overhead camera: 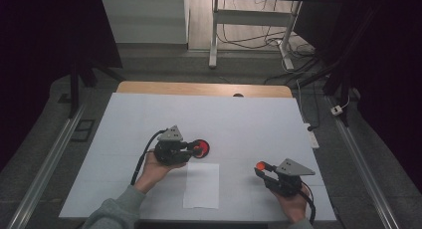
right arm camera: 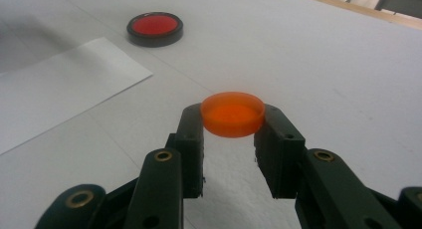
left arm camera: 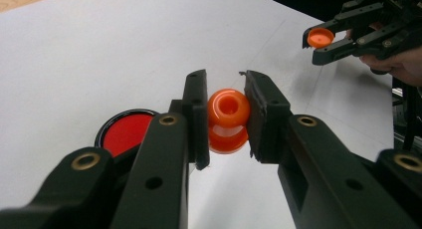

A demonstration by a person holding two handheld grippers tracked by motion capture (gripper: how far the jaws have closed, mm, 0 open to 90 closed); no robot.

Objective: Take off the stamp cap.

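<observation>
My left gripper is shut on a small orange spool-shaped piece, which has a hole in its top and hangs just above the white table. Beside it on the table lies a red disc in a black ring. In the high view this gripper points right, with its tips at the red disc. My right gripper is shut on a flat round orange cap, pinched by its rim and held level. It sits at the near right, well apart from the left one.
A white paper sheet lies near the front edge between the two hands. The white table cover ends at a wooden strip at the back. Beyond that are desk legs and floor cables.
</observation>
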